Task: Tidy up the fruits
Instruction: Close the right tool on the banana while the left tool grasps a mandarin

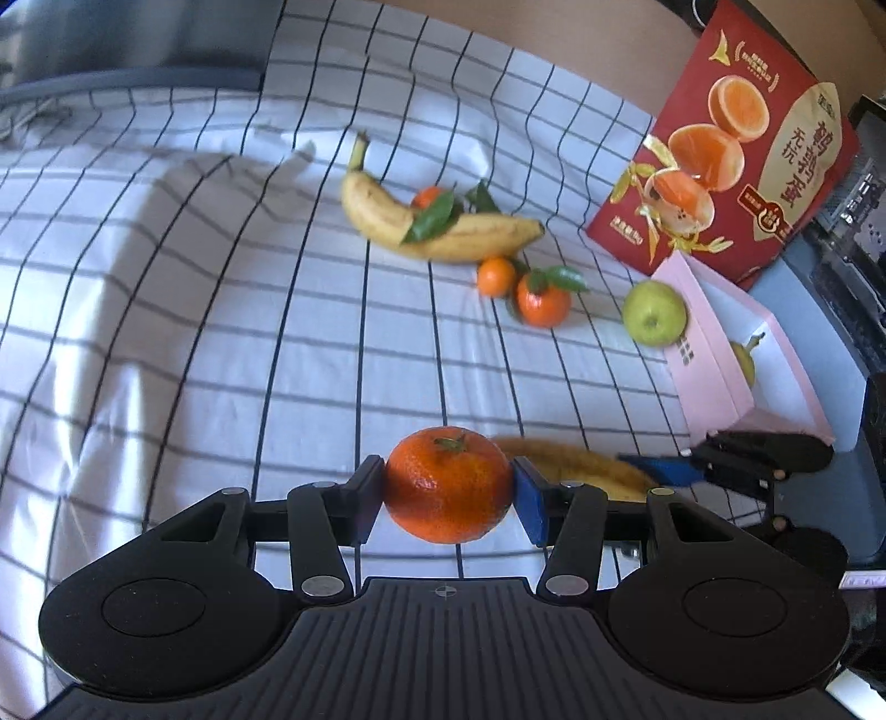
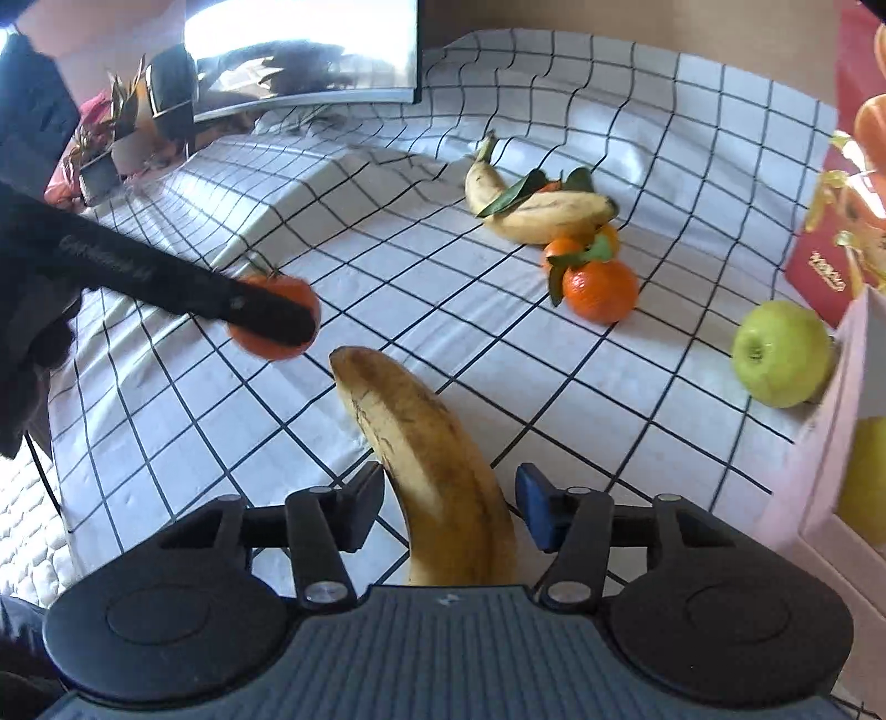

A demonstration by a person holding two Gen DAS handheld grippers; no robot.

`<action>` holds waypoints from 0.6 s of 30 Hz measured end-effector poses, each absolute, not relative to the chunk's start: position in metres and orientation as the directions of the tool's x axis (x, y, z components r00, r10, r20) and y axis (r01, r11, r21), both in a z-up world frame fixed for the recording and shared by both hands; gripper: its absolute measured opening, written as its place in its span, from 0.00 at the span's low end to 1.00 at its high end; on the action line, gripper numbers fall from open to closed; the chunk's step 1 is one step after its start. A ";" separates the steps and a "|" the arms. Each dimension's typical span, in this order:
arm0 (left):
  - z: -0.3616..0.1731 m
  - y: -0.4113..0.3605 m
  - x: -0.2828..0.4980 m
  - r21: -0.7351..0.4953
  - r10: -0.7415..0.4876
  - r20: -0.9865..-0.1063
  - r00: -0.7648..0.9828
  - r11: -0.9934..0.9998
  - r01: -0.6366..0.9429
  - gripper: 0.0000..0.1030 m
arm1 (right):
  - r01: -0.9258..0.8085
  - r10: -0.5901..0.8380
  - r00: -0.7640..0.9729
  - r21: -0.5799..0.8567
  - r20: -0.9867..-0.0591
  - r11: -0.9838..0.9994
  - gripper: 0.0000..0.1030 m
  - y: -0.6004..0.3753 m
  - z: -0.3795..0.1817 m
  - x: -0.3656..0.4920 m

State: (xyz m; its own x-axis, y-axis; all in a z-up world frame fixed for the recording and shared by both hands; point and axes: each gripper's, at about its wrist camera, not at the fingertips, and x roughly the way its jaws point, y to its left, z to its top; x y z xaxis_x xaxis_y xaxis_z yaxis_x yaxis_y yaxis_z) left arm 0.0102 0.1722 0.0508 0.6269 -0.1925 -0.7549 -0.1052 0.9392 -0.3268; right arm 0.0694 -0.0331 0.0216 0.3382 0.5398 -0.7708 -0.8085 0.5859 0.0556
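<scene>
My left gripper (image 1: 448, 482) is shut on a tangerine (image 1: 448, 487) with a green stem, and its pads press on both sides of the fruit above the checked cloth (image 1: 221, 332). The right wrist view shows that tangerine (image 2: 293, 291) with a black finger (image 2: 260, 313) across it. A brown-speckled banana (image 2: 426, 443) runs lengthwise between the jaws of my right gripper (image 2: 448, 498), which is shut on it. The same banana (image 1: 576, 462) shows behind the tangerine in the left wrist view.
Farther back lie two bananas (image 1: 443, 232), leafy tangerines (image 1: 542, 302) and a green apple (image 1: 654, 313) beside an open pink box (image 1: 714, 354) with a yellow fruit (image 1: 745, 354) inside. A red carton (image 1: 736, 166) stands behind it. A monitor (image 2: 304, 50) is at the far left.
</scene>
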 end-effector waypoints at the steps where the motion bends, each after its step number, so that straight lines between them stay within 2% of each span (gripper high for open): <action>1: 0.049 0.172 0.008 -0.330 -0.194 -0.756 0.625 0.938 -0.109 0.53 | -0.812 0.543 0.333 0.058 -0.771 0.580 0.46 -0.033 0.021 0.069; 4: 0.050 0.169 0.006 -0.333 -0.200 -0.754 0.625 0.937 -0.102 0.53 | -0.819 0.534 0.338 0.038 -0.775 0.572 0.44 -0.031 0.023 0.066; 7: 0.054 0.166 0.007 -0.327 -0.199 -0.749 0.632 0.941 -0.092 0.53 | -0.809 0.563 0.303 0.105 -0.769 0.578 0.36 -0.041 0.029 0.064; 13: 0.062 0.150 0.015 -0.329 -0.230 -0.733 0.641 0.944 -0.038 0.53 | -0.752 0.597 0.356 0.159 -0.719 0.639 0.35 -0.079 0.056 0.047; 18: 0.079 0.116 0.030 -0.351 -0.319 -0.696 0.643 0.933 0.082 0.53 | -0.648 0.605 0.450 0.226 -0.657 0.727 0.35 -0.134 0.095 0.041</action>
